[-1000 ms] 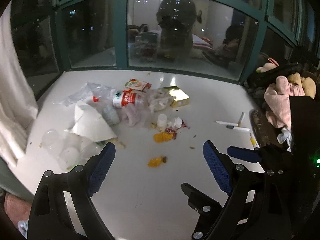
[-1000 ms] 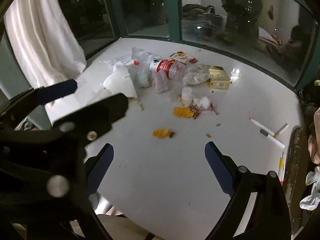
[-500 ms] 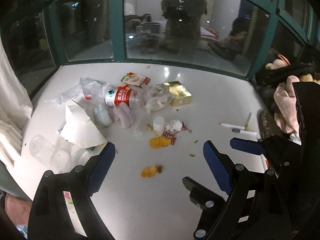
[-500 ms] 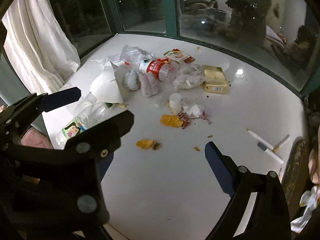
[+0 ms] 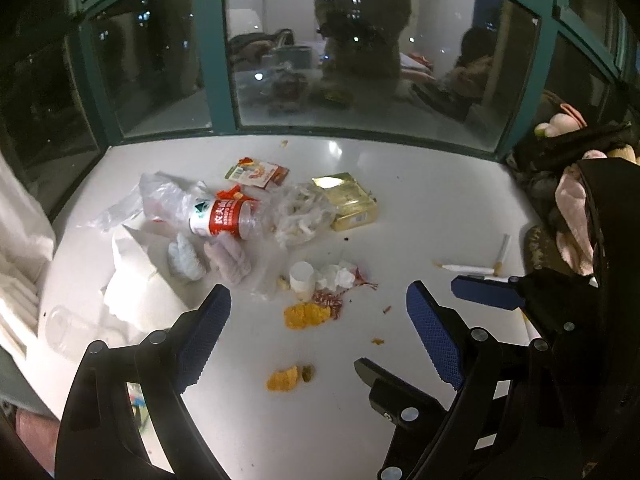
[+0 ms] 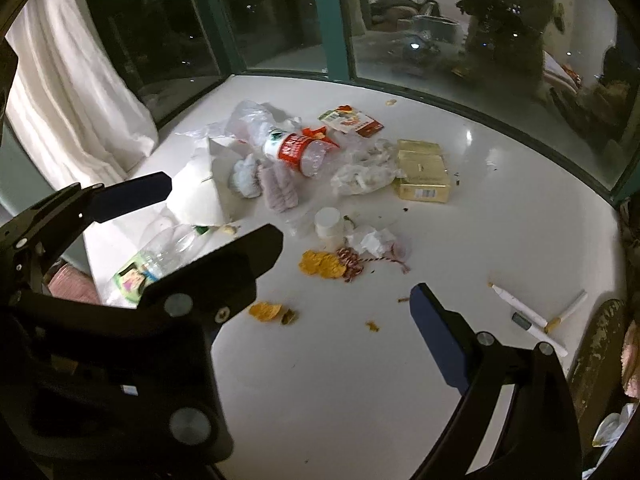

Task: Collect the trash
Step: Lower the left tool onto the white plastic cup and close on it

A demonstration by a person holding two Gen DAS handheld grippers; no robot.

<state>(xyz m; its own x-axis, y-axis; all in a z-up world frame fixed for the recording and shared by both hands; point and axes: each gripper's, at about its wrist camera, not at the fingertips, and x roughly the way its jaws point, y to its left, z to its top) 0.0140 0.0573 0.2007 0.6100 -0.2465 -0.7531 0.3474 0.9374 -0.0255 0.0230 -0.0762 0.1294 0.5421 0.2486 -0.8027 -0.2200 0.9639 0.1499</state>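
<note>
Trash sits heaped on the white tabletop by the dark window: a crushed clear bottle with a red label lies on its side, long axis running left to right, its cap end lost in a plastic bag. Beside it a gold box, a small white cup and orange scraps nearer the camera. The left hand-held gripper hangs above the scraps, angled steeply down, jaws wide apart and gripping nothing. The right hand-held gripper is alongside, just right of it; its jaws look spread and empty, though the left one hides one finger in its own view. Pens lie well apart, right.
</note>
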